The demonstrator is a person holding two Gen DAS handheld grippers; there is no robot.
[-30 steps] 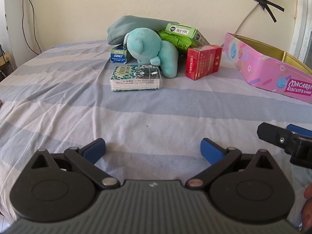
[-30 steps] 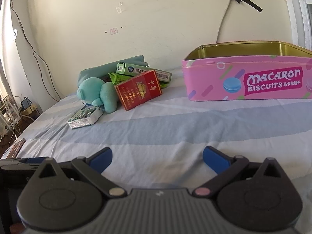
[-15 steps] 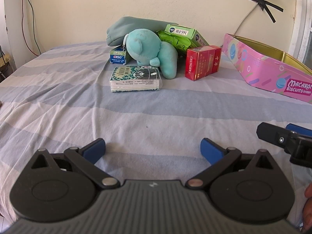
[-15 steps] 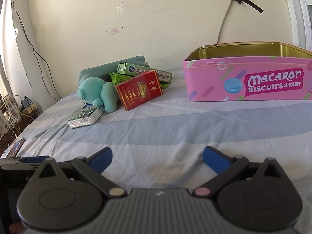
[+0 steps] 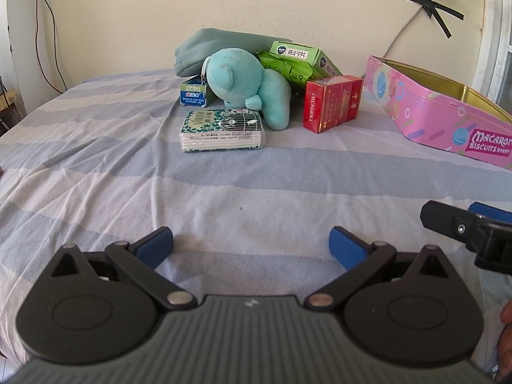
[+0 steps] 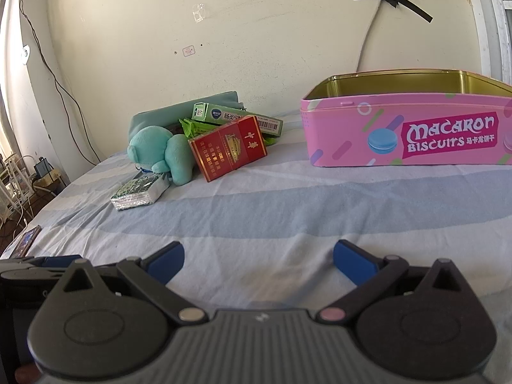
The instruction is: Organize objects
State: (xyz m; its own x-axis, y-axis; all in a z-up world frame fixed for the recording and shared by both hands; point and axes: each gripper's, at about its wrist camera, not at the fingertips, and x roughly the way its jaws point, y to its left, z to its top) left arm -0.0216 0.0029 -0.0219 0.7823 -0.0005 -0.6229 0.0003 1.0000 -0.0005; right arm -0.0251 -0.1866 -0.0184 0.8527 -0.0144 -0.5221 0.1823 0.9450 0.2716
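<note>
On the striped bed sheet (image 5: 224,192) a pile lies near the wall: a teal plush toy (image 5: 246,86), a tissue pack (image 5: 222,131), a red carton (image 5: 332,102), green boxes (image 5: 300,57), a small blue-green box (image 5: 193,94) and a grey-green pouch (image 5: 204,48). An open pink Macaron Biscuits tin (image 6: 406,128) stands on the right. My left gripper (image 5: 251,244) is open, low over the near sheet, well short of the pile. My right gripper (image 6: 257,259) is open too, nothing between its fingers, facing the red carton (image 6: 227,147) and plush (image 6: 160,150).
The cream wall (image 5: 128,16) rises behind the pile, with a cable taped in a black cross (image 5: 428,0). A phone (image 6: 27,240) lies at the left bed edge, and cables and clutter sit on the floor beyond. Bare sheet stretches between the grippers and the objects.
Both grippers have barely shifted; the views drift slightly, the pile sitting a little lower and nearer. Both stay open and nothing was picked up.
</note>
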